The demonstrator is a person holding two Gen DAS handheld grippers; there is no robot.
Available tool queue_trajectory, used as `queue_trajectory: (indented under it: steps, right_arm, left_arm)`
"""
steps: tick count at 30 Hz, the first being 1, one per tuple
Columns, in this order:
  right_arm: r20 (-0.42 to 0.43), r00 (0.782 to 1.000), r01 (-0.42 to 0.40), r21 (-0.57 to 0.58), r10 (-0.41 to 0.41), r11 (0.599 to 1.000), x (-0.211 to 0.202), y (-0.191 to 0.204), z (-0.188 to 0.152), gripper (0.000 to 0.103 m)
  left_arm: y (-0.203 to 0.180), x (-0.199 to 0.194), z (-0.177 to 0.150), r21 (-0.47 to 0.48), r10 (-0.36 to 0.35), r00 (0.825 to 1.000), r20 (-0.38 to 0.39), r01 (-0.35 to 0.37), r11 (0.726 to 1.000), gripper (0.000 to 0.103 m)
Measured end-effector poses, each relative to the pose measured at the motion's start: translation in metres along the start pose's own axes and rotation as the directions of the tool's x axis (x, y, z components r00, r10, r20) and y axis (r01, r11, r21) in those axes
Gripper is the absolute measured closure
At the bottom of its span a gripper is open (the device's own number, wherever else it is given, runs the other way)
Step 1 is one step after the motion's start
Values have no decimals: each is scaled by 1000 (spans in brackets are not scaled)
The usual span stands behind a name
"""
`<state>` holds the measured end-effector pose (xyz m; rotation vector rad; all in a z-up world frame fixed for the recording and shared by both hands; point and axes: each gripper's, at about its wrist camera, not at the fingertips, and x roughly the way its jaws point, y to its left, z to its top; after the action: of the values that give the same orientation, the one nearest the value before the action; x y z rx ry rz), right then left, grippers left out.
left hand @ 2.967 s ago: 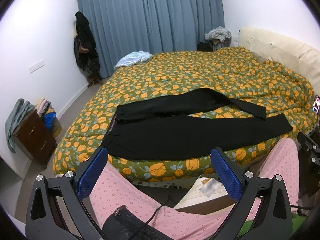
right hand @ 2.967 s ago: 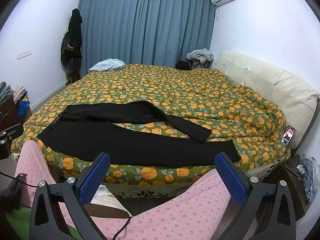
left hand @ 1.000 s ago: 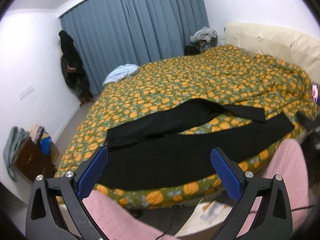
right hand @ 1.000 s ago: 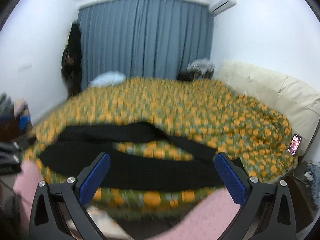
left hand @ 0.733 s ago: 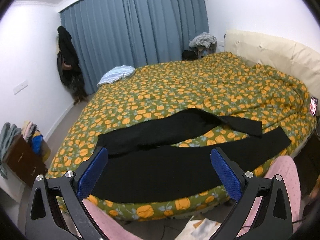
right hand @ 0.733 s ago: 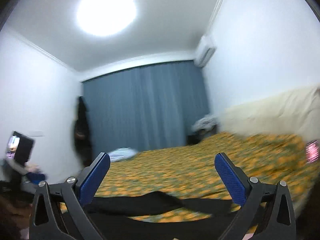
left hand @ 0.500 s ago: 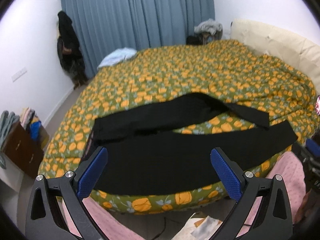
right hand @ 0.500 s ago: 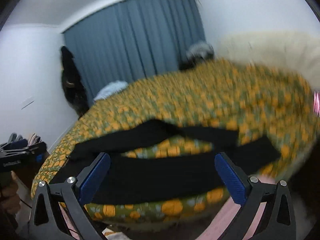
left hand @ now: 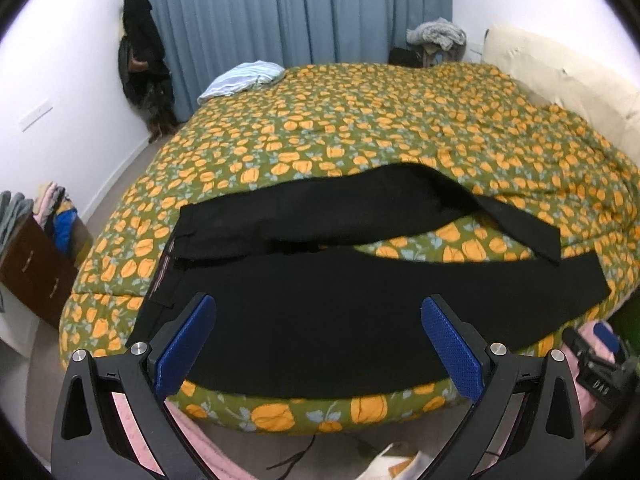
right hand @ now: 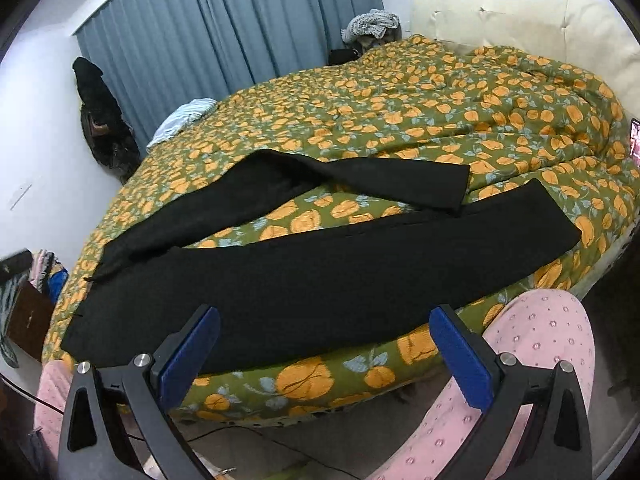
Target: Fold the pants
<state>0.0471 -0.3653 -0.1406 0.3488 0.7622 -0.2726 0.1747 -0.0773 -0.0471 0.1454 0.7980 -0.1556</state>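
Black pants (left hand: 320,312) (right hand: 304,272) lie spread along the near edge of a bed with a green and orange flowered cover (left hand: 380,128) (right hand: 420,104). The waistband is at the left, and the far leg is bent with its hem crossing toward the near leg at the right. My left gripper (left hand: 316,344) hovers open above the near leg, close to the waist end. My right gripper (right hand: 324,354) hovers open over the near leg's front edge. Neither holds anything.
The person's knees in pink dotted trousers (right hand: 532,360) are against the bed's front. A dark wooden drawer unit (left hand: 32,268) piled with clothes stands at the left. Blue curtains (left hand: 296,12), a hanging dark coat (left hand: 142,60) and a cream headboard (right hand: 520,16) surround the bed.
Both grippers have risen from lap level and come forward over the bed edge. The right one swung up toward the ceiling, then back down onto the pants. The pants have not moved.
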Motion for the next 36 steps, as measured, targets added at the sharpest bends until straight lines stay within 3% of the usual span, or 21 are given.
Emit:
queue_trajectory:
  steps: [4, 9, 13, 18, 22, 25, 27, 28, 29, 31, 33, 36]
  right_arm:
    - [21, 1000, 21, 8, -21, 1000, 14, -17, 15, 0]
    - [102, 979, 170, 41, -174, 985, 30, -74, 53, 0]
    - [88, 968, 236, -8, -235, 972, 56, -110, 78, 0]
    - [-22, 990, 135, -162, -140, 978, 108, -102, 97, 0]
    - [-33, 986, 148, -304, -166, 941, 153, -78, 108, 3]
    - [-98, 963, 195, -386, -250, 902, 199, -75, 109, 21]
    - [-110, 943, 241, -420, -313, 875, 218, -80, 105, 22]
    - [-118, 934, 259, -427, -338, 866, 226, -86, 103, 29]
    - [-138, 930, 259, -413, -342, 873, 229, -94, 105, 53]
    - [-146, 944, 229, -362, -297, 904, 221, -105, 115, 88]
    - [-80, 949, 254, -387, -306, 887, 206, -102, 136, 92]
    - [1, 956, 269, -411, -295, 871, 191, -97, 203, 94]
  left_arm:
    - [4, 9, 10, -40, 10, 1000, -3, -10, 999, 0]
    - [10, 25, 8, -99, 7, 998, -54, -12, 995, 0]
    - [11, 35, 2, -82, 29, 995, -92, -37, 996, 0]
    - [14, 45, -3, -109, 45, 990, -136, -60, 992, 0]
    - [13, 50, -6, -123, 40, 986, -162, -60, 991, 0]
    - [13, 53, -6, -125, 30, 984, -175, -52, 991, 0]
    - [15, 54, -6, -133, 31, 983, -180, -56, 990, 0]
    - [16, 55, -7, -137, 35, 982, -183, -61, 989, 0]
    - [18, 57, -8, -142, 41, 981, -191, -69, 988, 0]
    - [22, 61, -9, -148, 47, 977, -206, -78, 986, 0]
    - [24, 68, -11, -153, 50, 972, -229, -87, 984, 0]
    - [20, 78, -13, -156, 31, 966, -257, -73, 985, 0]
